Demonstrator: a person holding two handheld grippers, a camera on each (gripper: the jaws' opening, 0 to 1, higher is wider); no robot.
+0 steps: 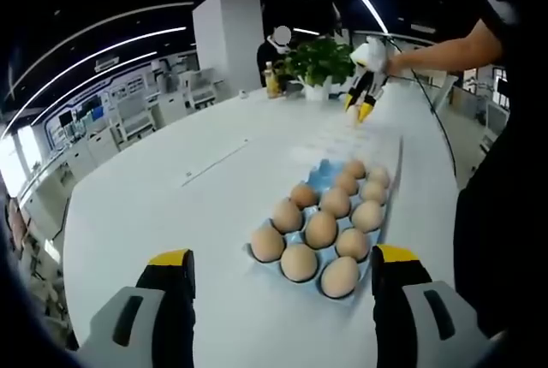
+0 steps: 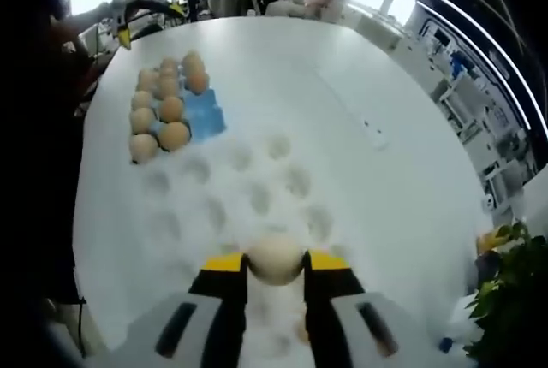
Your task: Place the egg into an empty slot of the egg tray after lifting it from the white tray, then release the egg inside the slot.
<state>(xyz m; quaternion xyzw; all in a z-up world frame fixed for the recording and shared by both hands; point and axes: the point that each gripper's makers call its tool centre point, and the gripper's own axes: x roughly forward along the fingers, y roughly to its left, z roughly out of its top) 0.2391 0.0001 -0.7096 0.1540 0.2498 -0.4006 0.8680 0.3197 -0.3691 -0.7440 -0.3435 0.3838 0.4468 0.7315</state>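
Note:
A blue egg tray (image 1: pixel 318 175) lies on the white table, holding several brown eggs (image 1: pixel 321 229); bare blue slots show at its far left corner. My left gripper (image 1: pixel 282 257) hovers open just before it, nothing between its yellow tips. In the right gripper view, my right gripper (image 2: pixel 274 264) is shut on a pale egg (image 2: pixel 274 257) just above the white tray (image 2: pixel 257 197), whose dimpled slots look vacant. Beyond it sits the egg tray (image 2: pixel 205 113), with the left gripper (image 2: pixel 137 0) past it. Far across the table in the left gripper view, a hand holds the right gripper (image 1: pixel 364 107).
A potted plant (image 1: pixel 321 60) and a yellow bottle (image 1: pixel 272 81) stand at the table's far end, near a white column (image 1: pixel 227 43). The plant (image 2: pixel 514 274) is also close by on the right of my right gripper. A person's dark sleeve and body (image 1: pixel 497 197) border the table's right edge.

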